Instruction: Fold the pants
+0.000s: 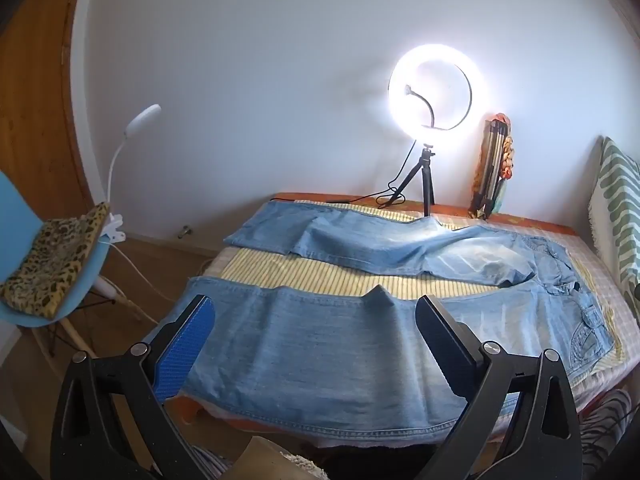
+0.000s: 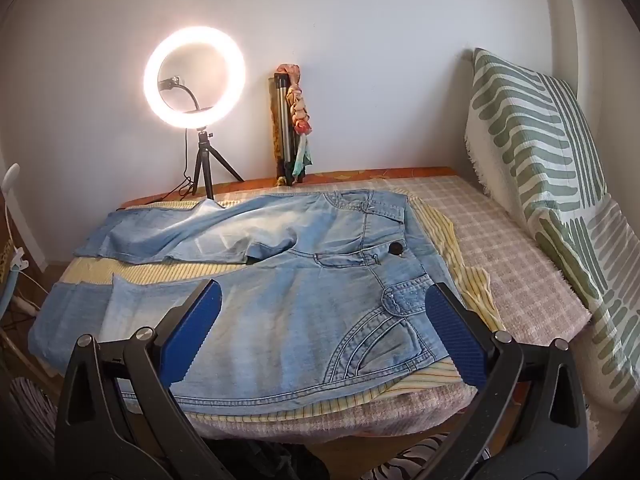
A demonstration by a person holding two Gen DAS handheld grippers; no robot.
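Light blue jeans lie spread flat on a bed, legs apart and pointing left, waist at the right. In the left wrist view my left gripper is open and empty, hovering over the near leg. In the right wrist view the jeans show their waist, button and front pocket. My right gripper is open and empty above the hip and pocket area near the bed's front edge. Neither gripper touches the cloth.
A yellow striped sheet lies under the jeans on a pink checked cover. A lit ring light on a tripod and a folded tripod stand by the wall. A green patterned cushion stands at right. A blue chair stands at left.
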